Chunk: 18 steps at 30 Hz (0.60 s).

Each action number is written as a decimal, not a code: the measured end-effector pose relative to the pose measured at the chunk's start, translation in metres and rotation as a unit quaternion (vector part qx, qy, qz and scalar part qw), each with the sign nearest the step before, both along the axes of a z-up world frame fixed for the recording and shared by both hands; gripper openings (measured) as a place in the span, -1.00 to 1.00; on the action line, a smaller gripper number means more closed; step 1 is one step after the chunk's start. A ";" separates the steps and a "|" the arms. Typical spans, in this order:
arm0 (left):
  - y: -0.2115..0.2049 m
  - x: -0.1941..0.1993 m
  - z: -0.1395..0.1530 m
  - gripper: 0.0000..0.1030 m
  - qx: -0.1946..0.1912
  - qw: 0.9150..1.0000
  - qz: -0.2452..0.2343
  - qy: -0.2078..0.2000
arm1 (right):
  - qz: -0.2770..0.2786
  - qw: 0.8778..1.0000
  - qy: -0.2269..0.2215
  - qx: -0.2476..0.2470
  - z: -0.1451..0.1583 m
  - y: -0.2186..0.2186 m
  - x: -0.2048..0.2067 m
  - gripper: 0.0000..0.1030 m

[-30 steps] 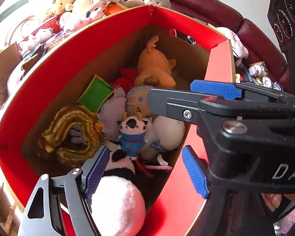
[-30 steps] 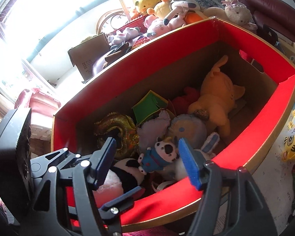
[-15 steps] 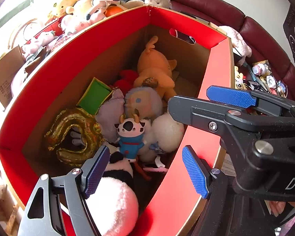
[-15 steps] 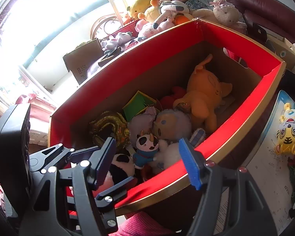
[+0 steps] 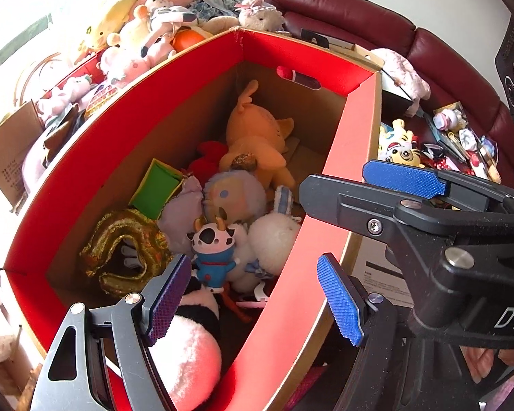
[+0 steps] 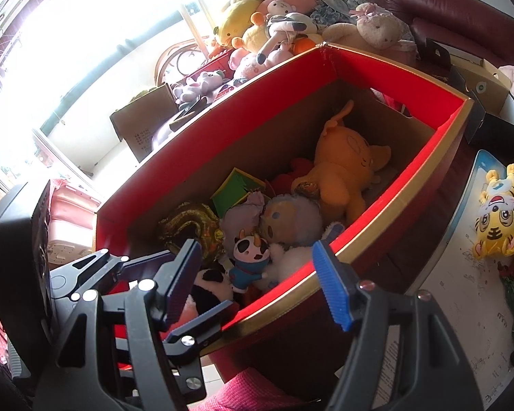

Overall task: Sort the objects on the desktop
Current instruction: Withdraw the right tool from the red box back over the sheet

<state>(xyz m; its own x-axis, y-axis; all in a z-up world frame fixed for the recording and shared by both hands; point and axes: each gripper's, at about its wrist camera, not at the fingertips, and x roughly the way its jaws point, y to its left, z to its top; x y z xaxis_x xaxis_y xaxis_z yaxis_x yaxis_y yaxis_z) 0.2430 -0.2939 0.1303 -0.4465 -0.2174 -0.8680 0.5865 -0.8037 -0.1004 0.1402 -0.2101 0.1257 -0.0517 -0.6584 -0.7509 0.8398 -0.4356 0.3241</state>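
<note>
A big red-lined cardboard box (image 5: pixel 353 157) holds several toys: a small cow figure in blue (image 5: pixel 211 250), an orange plush (image 5: pixel 257 147), a gold foil balloon (image 5: pixel 120 250), a green box (image 5: pixel 156 191) and a panda plush (image 5: pixel 185 349). My left gripper (image 5: pixel 257 294) is open and empty above the box's near corner. My right gripper (image 6: pixel 257 284) is open and empty above the box's near wall (image 6: pixel 394 205); it also shows in the left wrist view (image 5: pixel 404 178). The cow figure (image 6: pixel 248 257) lies between its fingers in view. A yellow tiger plush (image 6: pixel 497 226) lies on the table to the right.
A heap of plush toys (image 6: pixel 274 30) sits behind the box. A dark red sofa (image 5: pixel 359 17) runs along the back. Small toys and packets (image 5: pixel 462 137) lie on the table beyond the box. A cardboard carton (image 6: pixel 144 130) stands at the left.
Both grippers have drawn back and up from the box, so more of its rim and the table shows. The cow figure stays lying in the box.
</note>
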 end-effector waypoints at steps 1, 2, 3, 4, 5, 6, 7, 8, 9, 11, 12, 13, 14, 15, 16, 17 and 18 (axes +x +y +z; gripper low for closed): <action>0.002 -0.002 0.002 0.49 -0.004 1.000 -0.001 0.002 | -0.004 1.000 0.001 -0.003 0.002 0.004 -0.002 0.32; 0.004 -0.005 0.005 0.49 -0.008 1.000 -0.003 0.003 | -0.009 1.000 0.002 -0.007 0.004 0.009 -0.004 0.32; 0.006 -0.007 0.007 0.49 -0.011 1.000 -0.004 0.006 | -0.014 1.000 0.002 -0.010 0.006 0.014 -0.006 0.32; 0.007 -0.009 0.010 0.49 -0.013 1.000 -0.005 0.009 | -0.021 1.000 0.002 -0.015 0.008 0.020 -0.010 0.32; 0.009 -0.012 0.014 0.49 -0.017 1.000 -0.006 0.013 | -0.028 0.999 0.000 -0.020 0.010 0.027 -0.013 0.32; 0.012 -0.015 0.018 0.49 -0.027 1.000 -0.007 0.015 | -0.035 0.999 -0.001 -0.025 0.013 0.034 -0.017 0.32; 0.014 -0.018 0.023 0.49 -0.037 0.999 -0.008 0.017 | -0.043 0.999 -0.002 -0.031 0.015 0.042 -0.021 0.32; 0.018 -0.021 0.027 0.49 -0.043 0.999 -0.011 0.021 | -0.051 0.998 -0.003 -0.037 0.017 0.050 -0.025 0.32; 0.022 -0.025 0.031 0.49 -0.047 0.999 -0.016 0.023 | -0.059 0.997 -0.004 -0.043 0.020 0.058 -0.029 0.32; 0.032 -0.033 0.037 0.49 -0.053 0.998 -0.027 0.029 | -0.074 0.996 -0.007 -0.056 0.024 0.074 -0.037 0.32; 0.038 -0.038 0.038 0.49 -0.055 0.997 -0.035 0.029 | -0.082 0.995 -0.008 -0.061 0.025 0.084 -0.041 0.34; 0.045 -0.045 0.037 0.49 -0.055 0.997 -0.044 0.028 | -0.094 0.994 -0.008 -0.062 0.023 0.096 -0.046 0.36; 0.053 -0.054 0.033 0.49 -0.052 0.997 -0.055 0.024 | -0.105 0.992 -0.008 -0.062 0.022 0.108 -0.051 0.37; 0.062 -0.063 0.030 0.49 -0.050 0.996 -0.067 0.021 | -0.116 0.991 -0.007 -0.063 0.020 0.120 -0.056 0.37; 0.071 -0.073 0.026 0.49 -0.047 0.996 -0.078 0.017 | -0.127 0.990 -0.007 -0.064 0.018 0.132 -0.061 0.37; 0.080 -0.083 0.022 0.49 -0.044 0.995 -0.090 0.014 | -0.139 0.988 -0.009 -0.063 0.016 0.144 -0.066 0.37; 0.090 -0.094 0.016 0.49 -0.042 0.994 -0.105 0.010 | -0.153 0.986 -0.013 -0.059 0.010 0.158 -0.072 0.37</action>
